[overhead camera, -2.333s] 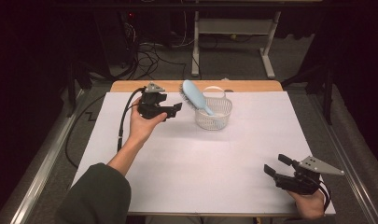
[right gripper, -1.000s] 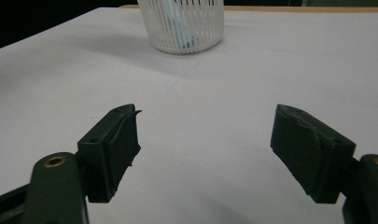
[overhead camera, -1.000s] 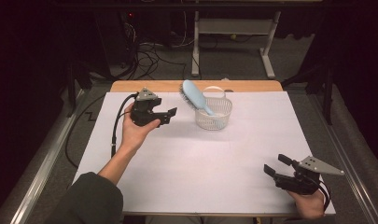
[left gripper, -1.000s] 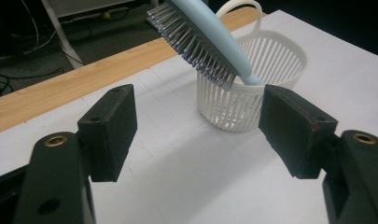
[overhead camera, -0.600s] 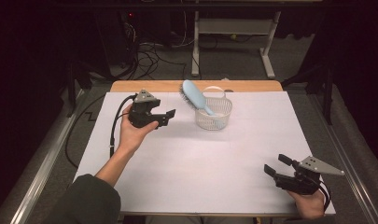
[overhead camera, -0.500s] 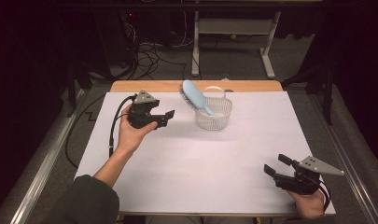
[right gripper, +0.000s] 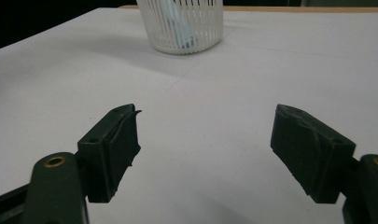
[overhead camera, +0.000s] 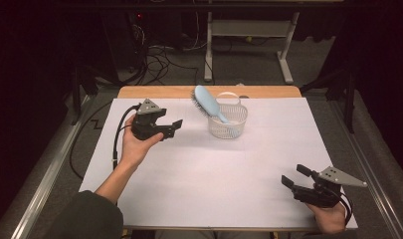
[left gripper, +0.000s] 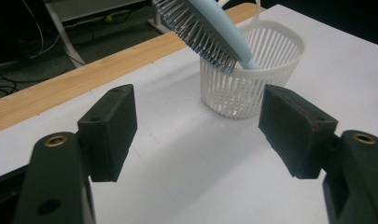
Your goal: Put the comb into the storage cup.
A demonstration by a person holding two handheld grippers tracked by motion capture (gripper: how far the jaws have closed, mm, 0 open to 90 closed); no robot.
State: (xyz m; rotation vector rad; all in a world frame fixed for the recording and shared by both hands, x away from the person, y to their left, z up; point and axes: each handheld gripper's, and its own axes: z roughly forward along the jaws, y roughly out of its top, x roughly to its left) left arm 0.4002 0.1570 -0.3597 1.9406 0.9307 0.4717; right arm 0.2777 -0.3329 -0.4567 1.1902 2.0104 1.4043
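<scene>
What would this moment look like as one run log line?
hairbrush: handle down in basket, head sticking out | left gripper: open, empty, beside basket | right gripper: open, empty, near table corner

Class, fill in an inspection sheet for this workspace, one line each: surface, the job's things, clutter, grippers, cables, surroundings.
Surface: white sheet over a wooden table, a wood strip bare at the far edge.
Job's things: light blue hairbrush standing handle-down in a white slatted basket, its bristled head leaning out over the rim.
Clutter: nothing seen.
Grippers: left gripper held above the sheet, jaws open and empty, aimed toward the basket; right gripper low at the near right corner, open and empty.
Cables: a black cable trails from the left gripper; more lie on the floor beyond.
Surroundings: dark room, a grey frame behind the table.
</scene>
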